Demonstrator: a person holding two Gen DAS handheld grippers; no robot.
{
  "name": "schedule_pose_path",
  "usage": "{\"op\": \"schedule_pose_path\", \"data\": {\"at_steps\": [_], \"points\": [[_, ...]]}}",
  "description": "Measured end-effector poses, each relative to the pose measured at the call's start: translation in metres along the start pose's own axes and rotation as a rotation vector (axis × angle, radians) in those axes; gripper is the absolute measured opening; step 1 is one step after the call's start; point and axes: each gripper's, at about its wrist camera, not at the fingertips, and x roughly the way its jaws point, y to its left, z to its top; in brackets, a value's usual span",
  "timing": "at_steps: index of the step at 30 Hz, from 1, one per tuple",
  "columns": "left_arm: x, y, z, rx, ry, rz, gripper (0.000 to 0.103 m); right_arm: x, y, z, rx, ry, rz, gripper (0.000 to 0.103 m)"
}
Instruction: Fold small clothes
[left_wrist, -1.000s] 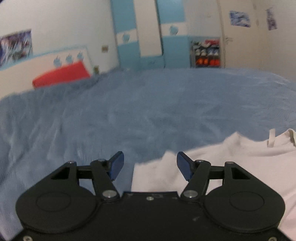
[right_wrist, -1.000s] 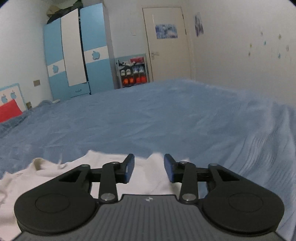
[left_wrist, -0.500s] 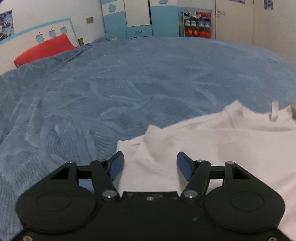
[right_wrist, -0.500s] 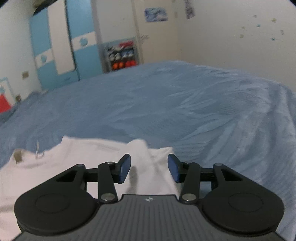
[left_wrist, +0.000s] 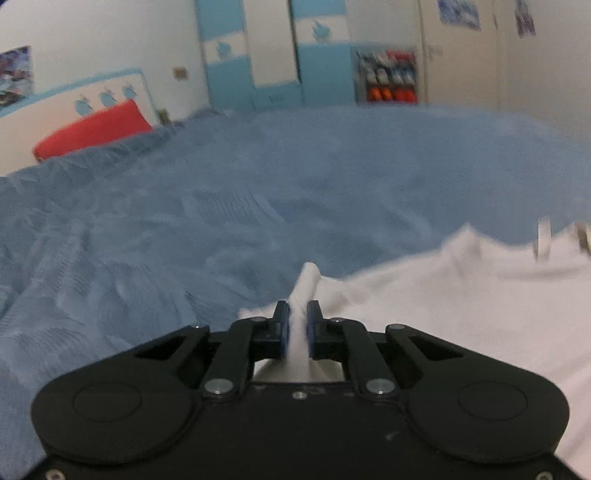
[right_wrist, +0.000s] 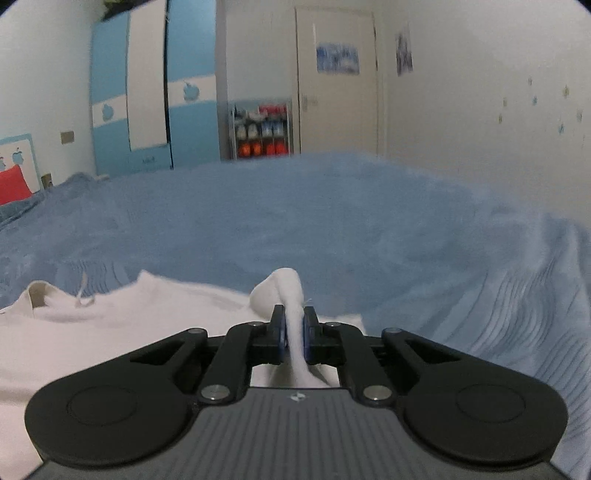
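A white shirt (left_wrist: 461, 306) lies spread on the blue bedspread (left_wrist: 258, 192). The left gripper (left_wrist: 295, 317) has just closed its jaws on a pinched fold at the shirt's left edge. The right gripper (right_wrist: 294, 325) has likewise just closed, clamping a bunched fold at the right edge.

Blue-and-white wardrobe (right_wrist: 153, 99), pale door (right_wrist: 338, 96), possibly shoe rack (right_wrist: 262, 129), blue bedspread (right_wrist: 295, 221)

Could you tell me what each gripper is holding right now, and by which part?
Both hold the white garment: left gripper pinches a left-edge fold, right gripper a right-edge fold.
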Motion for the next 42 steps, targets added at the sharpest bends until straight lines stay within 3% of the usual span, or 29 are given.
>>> {"op": "schedule_pose_path", "data": {"at_steps": [4, 8, 11, 13, 14, 16, 18, 20, 22, 26, 29, 31, 33, 35, 42], "points": [[-0.035, 0.008, 0.009, -0.051, -0.168, 0.031, 0.009, -0.018, 0.004, 0.001, 0.012, -0.108, -0.012, 0.009], [-0.032, 0.012, 0.011, -0.091, -0.228, 0.058, 0.009, 0.002, 0.006, -0.002, 0.033, -0.086, -0.035, 0.009], [0.009, 0.008, 0.001, -0.096, -0.108, 0.059, 0.01, 0.025, 0.004, -0.012, 0.053, 0.004, -0.054, 0.01], [0.042, 0.002, -0.01, -0.075, 0.033, 0.089, 0.013, 0.045, -0.002, -0.013, 0.084, 0.119, -0.054, 0.018], [0.048, 0.001, -0.011, -0.07, 0.058, 0.088, 0.013, 0.05, -0.007, -0.012, 0.105, 0.155, -0.042, 0.018], [0.042, -0.001, -0.004, -0.054, 0.032, 0.101, 0.019, 0.048, -0.014, -0.008, 0.147, 0.169, -0.018, 0.023], [0.034, 0.002, 0.005, -0.058, 0.021, 0.122, 0.034, 0.039, -0.015, -0.001, 0.153, 0.153, -0.03, 0.028], [0.017, 0.004, 0.016, -0.081, -0.006, 0.139, 0.036, 0.026, -0.007, 0.013, 0.13, 0.1, -0.063, 0.032], [-0.006, 0.004, 0.029, -0.107, -0.037, 0.085, 0.046, 0.009, 0.008, 0.032, 0.076, 0.026, -0.048, 0.031], [-0.042, -0.017, 0.043, -0.085, -0.045, -0.04, 0.052, -0.023, 0.046, 0.044, 0.039, -0.028, 0.082, 0.031], [-0.05, -0.038, 0.03, -0.057, -0.036, -0.132, 0.055, -0.028, 0.071, 0.024, 0.067, 0.015, 0.188, 0.032], [-0.034, -0.061, 0.009, 0.009, -0.016, -0.091, 0.058, -0.011, 0.085, -0.002, 0.02, 0.107, 0.204, 0.042], [-0.002, -0.079, -0.02, 0.075, 0.088, 0.002, 0.065, 0.008, 0.088, -0.03, -0.005, 0.173, 0.198, 0.047], [-0.004, -0.074, -0.032, 0.001, 0.035, -0.015, 0.064, 0.006, 0.086, -0.027, 0.017, 0.166, 0.208, 0.048], [0.003, -0.053, -0.027, -0.08, 0.049, -0.074, 0.066, -0.017, 0.075, -0.001, 0.027, 0.155, 0.135, 0.057]]}}
